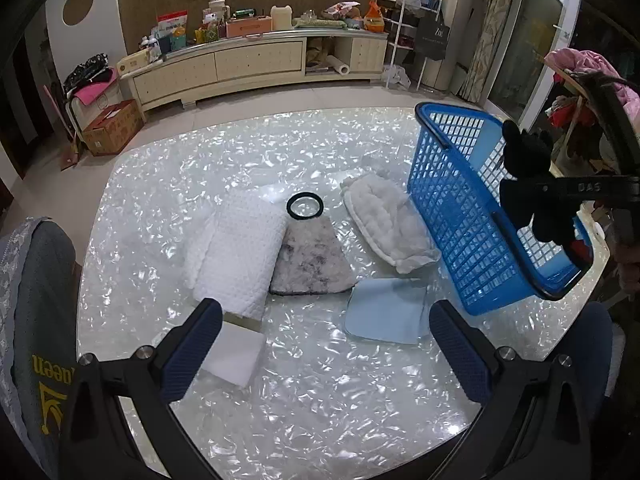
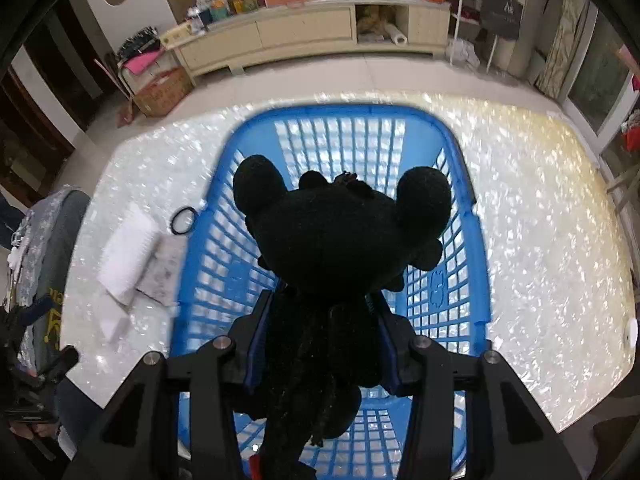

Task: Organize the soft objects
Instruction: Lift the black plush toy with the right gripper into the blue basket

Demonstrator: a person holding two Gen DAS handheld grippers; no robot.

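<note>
My right gripper [image 2: 320, 320] is shut on a black plush toy [image 2: 340, 232] with round ears and holds it above the open blue mesh basket [image 2: 476, 248]. The toy [image 1: 528, 176] and basket [image 1: 452, 208] also show at the right of the left wrist view. My left gripper [image 1: 326, 344] is open and empty above the near table. Ahead of it lie a white quilted towel [image 1: 236, 256], a grey furry pad [image 1: 312, 260], a black hair tie [image 1: 305, 205], a white fluffy item [image 1: 384, 216], a light blue cloth [image 1: 384, 312] and a white sponge block [image 1: 236, 354].
The pearly white table [image 1: 320, 400] ends close in front. A grey chair back [image 1: 36, 320] stands at the left edge. A long cluttered cabinet [image 1: 256, 60] and a cardboard box [image 1: 114, 128] stand beyond on the floor.
</note>
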